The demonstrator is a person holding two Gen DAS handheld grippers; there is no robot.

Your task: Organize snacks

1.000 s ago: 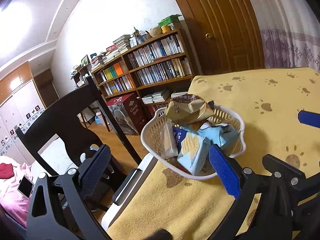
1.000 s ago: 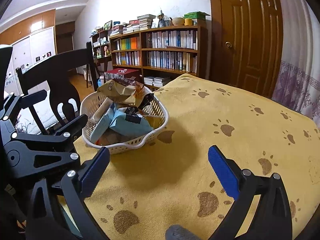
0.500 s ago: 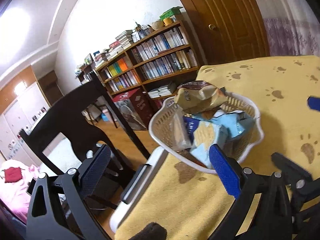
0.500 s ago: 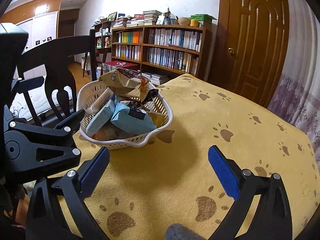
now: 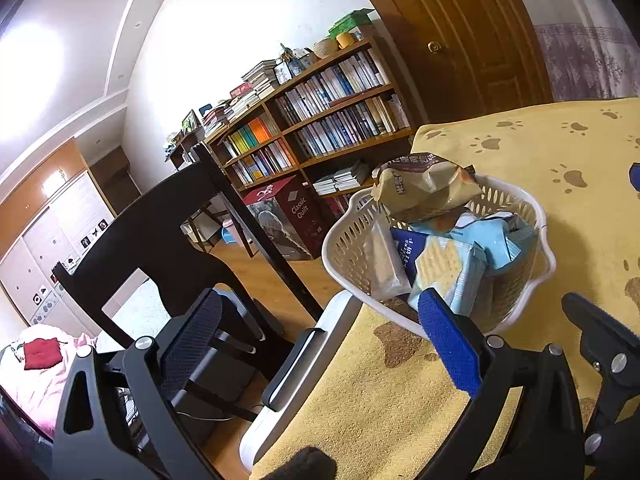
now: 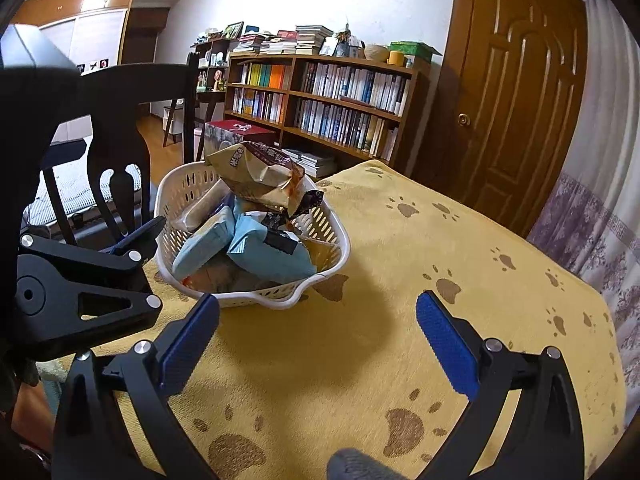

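The left tongs (image 5: 320,334) are held wide apart, with nothing gripped between the blue-padded fingers (image 5: 448,340). The left finger is seen out past the counter edge, the right finger over the counter. The right tongs (image 6: 318,338) are likewise spread wide and empty, both blue pads (image 6: 446,346) held above the counter. The black body of the left tongs (image 6: 84,288) is seen at the left of the right wrist view, just beside the right tongs. A dark frame part of the right tongs (image 5: 604,340) is seen at the right edge of the left wrist view.
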